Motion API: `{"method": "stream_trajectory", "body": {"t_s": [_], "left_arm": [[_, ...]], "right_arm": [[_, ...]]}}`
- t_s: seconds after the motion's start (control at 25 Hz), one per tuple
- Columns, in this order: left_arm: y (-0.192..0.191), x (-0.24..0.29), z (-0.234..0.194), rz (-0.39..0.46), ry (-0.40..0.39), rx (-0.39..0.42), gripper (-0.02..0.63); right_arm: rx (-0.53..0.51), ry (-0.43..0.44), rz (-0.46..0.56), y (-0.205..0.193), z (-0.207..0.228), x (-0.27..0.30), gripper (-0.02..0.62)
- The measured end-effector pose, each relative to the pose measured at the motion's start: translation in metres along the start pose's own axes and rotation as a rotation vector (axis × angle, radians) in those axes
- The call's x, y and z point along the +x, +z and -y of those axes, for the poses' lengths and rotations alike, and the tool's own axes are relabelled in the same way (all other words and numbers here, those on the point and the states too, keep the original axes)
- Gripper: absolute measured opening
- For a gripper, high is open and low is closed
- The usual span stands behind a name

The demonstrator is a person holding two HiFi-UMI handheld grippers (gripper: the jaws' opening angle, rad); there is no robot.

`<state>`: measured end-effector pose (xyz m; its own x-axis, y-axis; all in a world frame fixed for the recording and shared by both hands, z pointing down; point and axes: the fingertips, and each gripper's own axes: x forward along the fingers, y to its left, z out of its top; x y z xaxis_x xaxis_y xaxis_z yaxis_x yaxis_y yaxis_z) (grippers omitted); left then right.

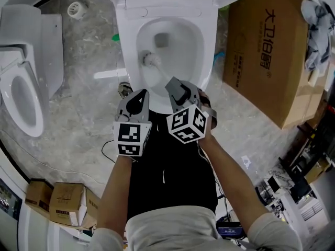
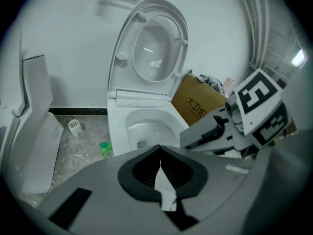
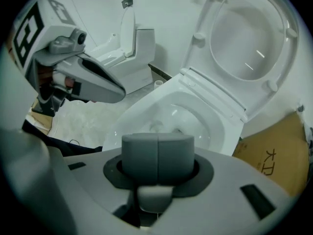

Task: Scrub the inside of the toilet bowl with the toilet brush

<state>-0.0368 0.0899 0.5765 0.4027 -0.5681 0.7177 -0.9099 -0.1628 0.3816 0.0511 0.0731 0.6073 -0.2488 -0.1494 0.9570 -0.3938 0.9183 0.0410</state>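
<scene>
Now, print first: the big brown cardboard box [image 1: 264, 56] on the floor right of the toilet carries dark Chinese characters starting 大卫. The smaller lines beneath are too small to read. A grey-blue cloth [image 1: 315, 27] is bunched at the box's far right corner. Both grippers show black-and-white square markers on their cubes.

The white ceramic toilet bowl [image 1: 207, 35] stands open, its white seat and lid [image 2: 156, 48] tipped up against the white wall [image 2: 63, 33]. There's the toilet brush [image 1: 151, 59], its pale bristled head inside the bowl near the left wall, and neither gripper touches it.

The left gripper [image 1: 138, 99] hovers just in front of the bowl's near rim, jaws pressed together with a thin white sliver at their seam. The right gripper [image 1: 175, 87] is close beside it over the near rim, pads closed flat on each other with nothing between them.

The floor is grey marbled stone [image 1: 78, 119]. To the left are a second white toilet [image 1: 21, 82], a small white slotted cup [image 1: 77, 9] by the wall and a green bottle [image 1: 115, 36] at the bowl's left flank. Small cardboard cartons [image 1: 63, 200] sit at the floor's near left.
</scene>
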Motion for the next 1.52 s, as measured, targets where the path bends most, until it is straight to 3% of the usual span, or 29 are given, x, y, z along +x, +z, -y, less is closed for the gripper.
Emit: {"method": "stream_trajectory", "body": {"t_s": [0.32, 0.56, 0.84, 1.52], "left_arm": [[0.004, -0.022, -0.032, 0.031, 0.051, -0.040, 0.011], [0.002, -0.016, -0.033, 0.050, 0.072, -0.077, 0.011], [-0.003, -0.008, -0.019, 0.042, 0.056, -0.083, 0.011], [0.000, 0.024, 0.029, -0.039, -0.040, 0.037, 0.011]], "right_arm": [[-0.018, -0.058, 0.012, 0.054, 0.048, 0.020, 0.146], [-0.040, -0.068, 0.008, 0.067, 0.068, 0.027, 0.146], [-0.010, -0.097, 0.010, 0.051, 0.100, 0.025, 0.146], [0.156, -0.190, 0.008, -0.031, 0.129, -0.007, 0.147]]}}
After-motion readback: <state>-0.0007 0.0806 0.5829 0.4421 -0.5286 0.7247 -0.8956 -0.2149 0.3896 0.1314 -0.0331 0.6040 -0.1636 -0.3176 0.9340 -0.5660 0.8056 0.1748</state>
